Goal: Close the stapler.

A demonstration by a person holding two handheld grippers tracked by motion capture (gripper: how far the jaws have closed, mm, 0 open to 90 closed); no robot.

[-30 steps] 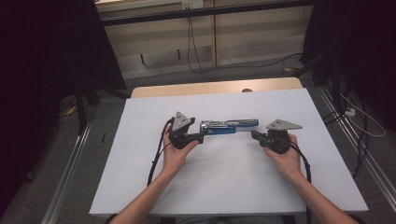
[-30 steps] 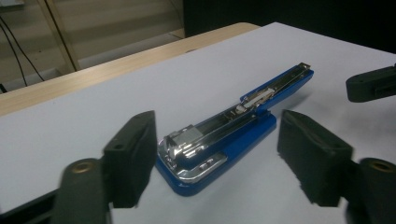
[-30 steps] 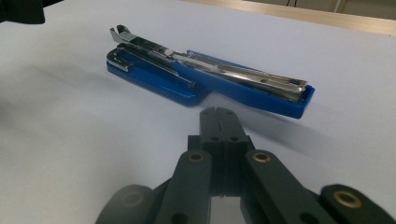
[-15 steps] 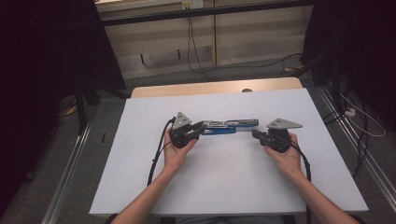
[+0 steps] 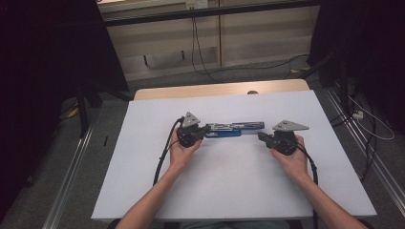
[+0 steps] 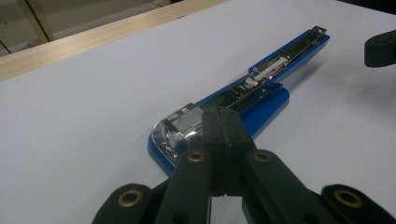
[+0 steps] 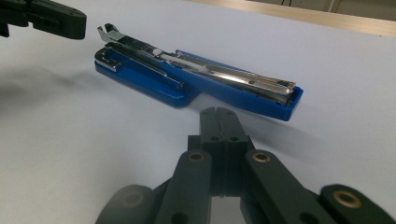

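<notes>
A blue stapler [image 5: 234, 129] lies swung open and flat near the middle of the white table [image 5: 229, 191], its long axis running left to right between the two hands. In the left gripper view the stapler [image 6: 243, 100] shows its shiny metal staple channel facing up, with the blue base beside and under it (the two halves overlap around the hinge). In the right gripper view the stapler [image 7: 196, 77] lies across the frame, the metal rail ending in a curled tip at its far left.

The left claw [image 5: 204, 131] sits at the stapler's left end, its jaws pressed together with nothing between them; in its own view the left claw [image 6: 223, 122] has its tip right at, or just over, the metal head of the stapler, and I cannot tell whether it touches. The right claw [image 5: 262, 137] is just beside the stapler's right end, slightly nearer the person, and apart from it; in its own view the right claw [image 7: 219, 119] also has its jaws pressed together, empty.

Each hand grips its tool from below, with a black cable [image 5: 162, 155] trailing back along the left forearm. A strip of bare wood [image 5: 215, 89] shows along the table's far edge.
</notes>
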